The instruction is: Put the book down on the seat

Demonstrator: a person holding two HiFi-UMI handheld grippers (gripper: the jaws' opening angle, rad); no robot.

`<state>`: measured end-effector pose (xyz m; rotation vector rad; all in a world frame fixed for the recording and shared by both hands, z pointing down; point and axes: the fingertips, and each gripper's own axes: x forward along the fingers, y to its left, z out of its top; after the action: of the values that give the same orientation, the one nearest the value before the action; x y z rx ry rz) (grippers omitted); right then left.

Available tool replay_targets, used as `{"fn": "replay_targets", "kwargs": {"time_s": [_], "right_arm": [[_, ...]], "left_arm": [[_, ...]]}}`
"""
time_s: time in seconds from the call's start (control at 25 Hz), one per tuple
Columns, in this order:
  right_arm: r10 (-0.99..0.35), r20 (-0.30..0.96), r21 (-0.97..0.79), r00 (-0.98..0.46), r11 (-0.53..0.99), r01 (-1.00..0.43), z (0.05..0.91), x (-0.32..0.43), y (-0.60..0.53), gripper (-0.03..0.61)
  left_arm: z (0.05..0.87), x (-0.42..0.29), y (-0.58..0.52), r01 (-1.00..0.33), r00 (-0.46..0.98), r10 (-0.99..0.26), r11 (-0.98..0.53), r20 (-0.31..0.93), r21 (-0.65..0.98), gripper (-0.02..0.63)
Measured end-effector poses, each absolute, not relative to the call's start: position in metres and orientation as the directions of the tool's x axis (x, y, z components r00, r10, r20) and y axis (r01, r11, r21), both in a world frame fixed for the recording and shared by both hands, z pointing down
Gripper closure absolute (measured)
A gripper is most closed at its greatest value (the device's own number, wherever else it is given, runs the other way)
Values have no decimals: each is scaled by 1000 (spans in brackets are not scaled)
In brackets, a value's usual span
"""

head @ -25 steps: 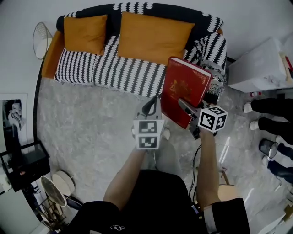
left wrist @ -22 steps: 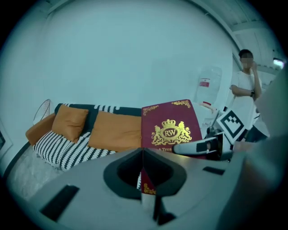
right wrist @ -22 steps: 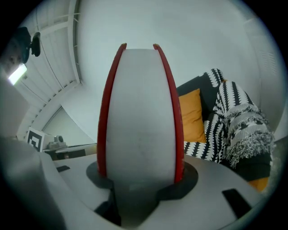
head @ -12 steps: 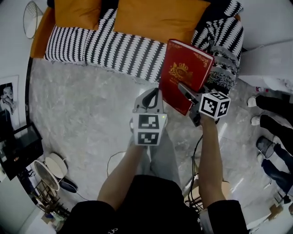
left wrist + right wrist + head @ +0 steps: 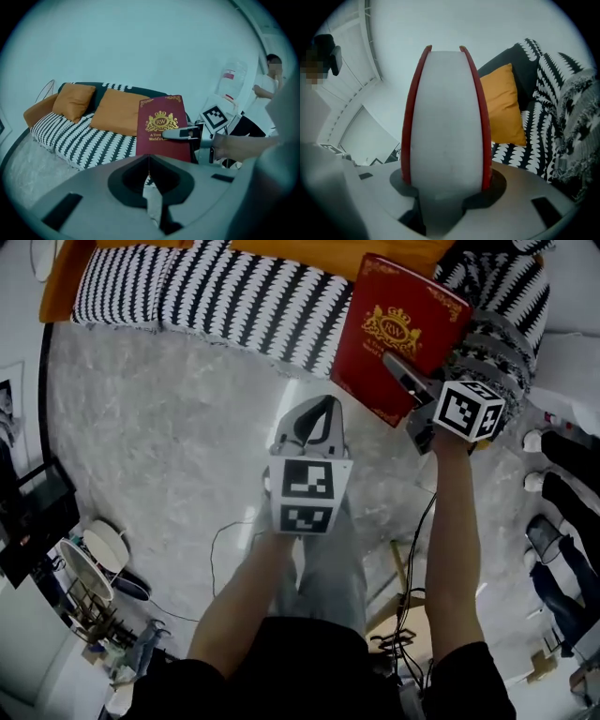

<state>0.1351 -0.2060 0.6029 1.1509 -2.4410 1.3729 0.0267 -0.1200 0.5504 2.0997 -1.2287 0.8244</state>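
A thick red book (image 5: 398, 334) with a gold crest stands tilted in the air over the front edge of the sofa seat (image 5: 216, 296), which has a black-and-white patterned cover. My right gripper (image 5: 412, 390) is shut on the book's lower part. In the right gripper view its grey page edge (image 5: 447, 122) fills the space between the jaws, with a red cover on each side. My left gripper (image 5: 317, 423) hangs shut and empty over the grey floor, to the left of the book and short of the sofa. The left gripper view shows the book (image 5: 161, 129) upright in front of the sofa (image 5: 89, 140).
Orange cushions (image 5: 119, 112) lean on the sofa back. A patterned throw (image 5: 497, 315) covers the right armrest. A person stands at the right (image 5: 267, 89), and shoes and legs (image 5: 562, 474) show there. A cable (image 5: 225, 540) lies on the floor. A black shelf (image 5: 28, 521) and clutter stand at lower left.
Both grippers and the book have moved forward to the sofa. The book, still held the same way, now reaches over the seat's front edge. The left gripper stays shut.
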Motion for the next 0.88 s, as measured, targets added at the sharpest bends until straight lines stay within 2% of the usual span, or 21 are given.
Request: {"fn": "replay_targets", "kwargs": {"time_s": [0.44,0.88], "right_arm": [[-493,422,-680,-761,384,-625,650,123,-252,346],[-471,441,-683,-764,376,-626,698,120,-268,345]], "left_arm": [[596,11,-113,-909,375,-525,-370,764,192,600],[629,7,-108,-911,386,-523,-347,760,224,600]]}}
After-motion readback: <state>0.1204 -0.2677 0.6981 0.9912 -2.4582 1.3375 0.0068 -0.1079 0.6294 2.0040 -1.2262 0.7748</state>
